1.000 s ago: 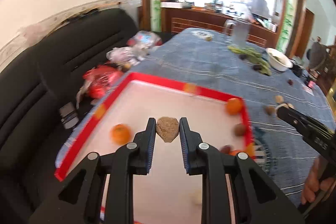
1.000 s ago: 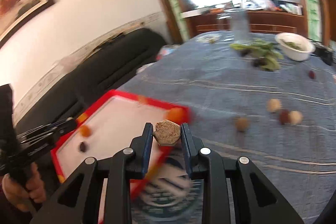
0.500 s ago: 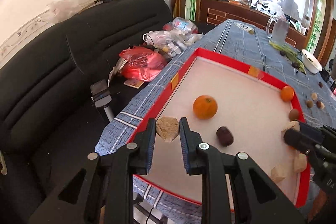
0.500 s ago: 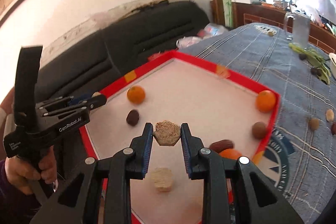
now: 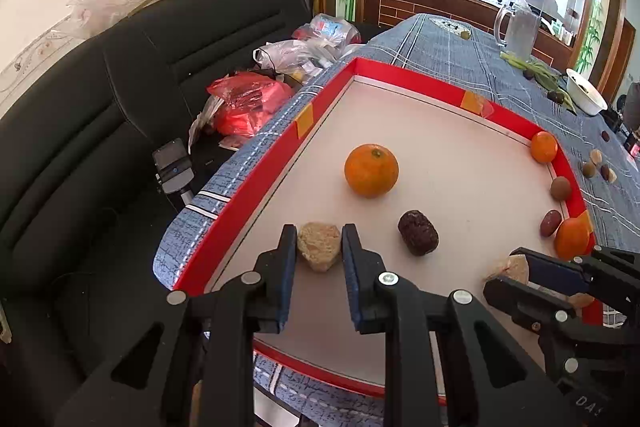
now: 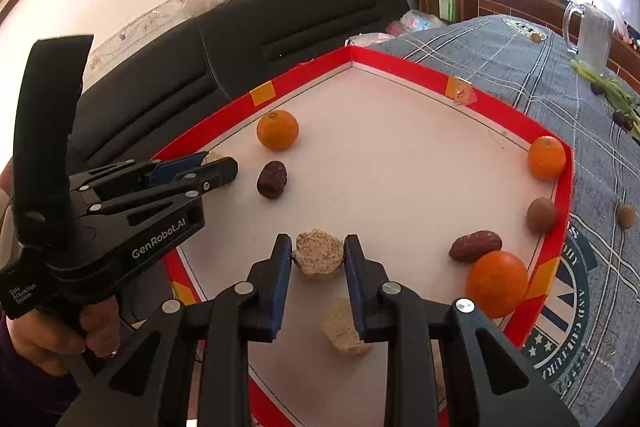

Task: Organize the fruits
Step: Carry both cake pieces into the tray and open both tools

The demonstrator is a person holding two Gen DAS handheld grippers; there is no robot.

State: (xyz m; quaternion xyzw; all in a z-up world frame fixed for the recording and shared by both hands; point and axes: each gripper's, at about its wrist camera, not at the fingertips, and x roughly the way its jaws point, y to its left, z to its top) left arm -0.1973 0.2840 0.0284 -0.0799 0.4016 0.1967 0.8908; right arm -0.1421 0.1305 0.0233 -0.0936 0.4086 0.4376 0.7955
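Note:
A red-rimmed tray (image 5: pixel 416 77) (image 6: pixel 400 63) with a white floor lies on the blue tablecloth. My left gripper (image 5: pixel 319 251) is shut on a tan crumbly chunk (image 5: pixel 319 245) low over the tray's near-left corner. My right gripper (image 6: pixel 319 259) is shut on a second tan chunk (image 6: pixel 319 257) over the tray's near part. A third tan chunk (image 6: pixel 344 327) lies on the tray under the right gripper. In the tray are three oranges (image 5: pixel 371 169) (image 6: pixel 547 157) (image 6: pixel 496 283), two dark dates (image 5: pixel 418 232) (image 6: pixel 475 245) and a brown round fruit (image 6: pixel 541 214).
A black sofa (image 5: pixel 100 87) with plastic bags (image 5: pixel 248 103) runs along the table's left side. Beyond the tray the cloth holds a glass jug (image 5: pixel 518 27), greens (image 5: pixel 540 73), a white bowl (image 5: pixel 585 91) and loose small fruits (image 5: pixel 598 165). A person's hand (image 6: pixel 52 339) holds the left gripper.
Both grippers have swung left and sunk lower over the tray, each still shut on its tan chunk. The right gripper came from over the cloth to over the tray.

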